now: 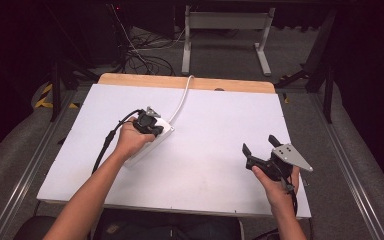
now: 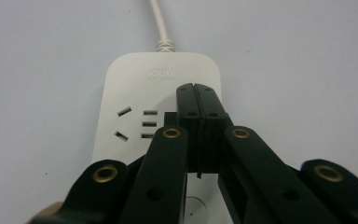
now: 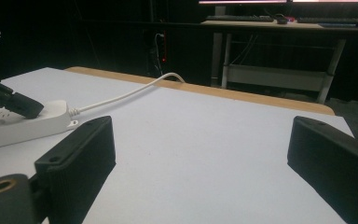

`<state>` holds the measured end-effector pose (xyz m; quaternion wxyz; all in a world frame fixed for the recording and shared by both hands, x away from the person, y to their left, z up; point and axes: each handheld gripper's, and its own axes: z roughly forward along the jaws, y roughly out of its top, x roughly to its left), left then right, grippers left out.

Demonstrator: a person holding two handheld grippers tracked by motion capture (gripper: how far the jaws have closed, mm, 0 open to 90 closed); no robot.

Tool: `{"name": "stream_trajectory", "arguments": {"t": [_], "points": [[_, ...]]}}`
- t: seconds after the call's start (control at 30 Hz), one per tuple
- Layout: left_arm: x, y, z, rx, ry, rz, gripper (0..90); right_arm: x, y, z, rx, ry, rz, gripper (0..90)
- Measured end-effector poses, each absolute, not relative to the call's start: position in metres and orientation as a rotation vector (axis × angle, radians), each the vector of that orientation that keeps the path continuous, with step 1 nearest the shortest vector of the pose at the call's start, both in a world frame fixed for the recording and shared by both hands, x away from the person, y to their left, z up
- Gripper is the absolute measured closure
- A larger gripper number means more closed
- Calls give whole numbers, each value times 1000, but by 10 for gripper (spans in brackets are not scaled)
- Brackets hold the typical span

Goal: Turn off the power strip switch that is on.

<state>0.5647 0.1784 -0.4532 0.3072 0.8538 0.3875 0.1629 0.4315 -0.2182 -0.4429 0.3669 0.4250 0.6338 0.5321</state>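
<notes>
The left gripper [image 1: 149, 123] rests on top of the white power strip [image 1: 152, 140], a little toward nine o'clock from the middle of the table. In the left gripper view its two black jaws are pressed together, with no gap and nothing between them, and the tips [image 2: 196, 91] lie on the strip's [image 2: 135, 84] face, beside the socket holes [image 2: 137, 123]. The right gripper [image 1: 260, 145] hovers near five o'clock of the table, well apart from the strip. Its jaws stand wide apart in the right gripper view, with bare white table [image 3: 205, 154] between them.

The power strip lies slanted on the white table [image 1: 220, 130], partly covered by the person's left hand [image 1: 130, 140]. Its white cord [image 1: 182, 97] runs toward twelve o'clock and goes over the wooden far edge [image 1: 240, 84]. From the right gripper view, the strip [image 3: 23, 126] is at about ten o'clock, with the left gripper [image 3: 21, 105] on it.
</notes>
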Motion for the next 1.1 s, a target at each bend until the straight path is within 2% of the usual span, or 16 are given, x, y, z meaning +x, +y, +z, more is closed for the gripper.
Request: {"name": "stream_trajectory", "arguments": {"t": [1.1], "points": [[565, 178, -452, 2263, 1020, 436, 900, 430, -217, -441, 1072, 1610, 1379, 88]]}}
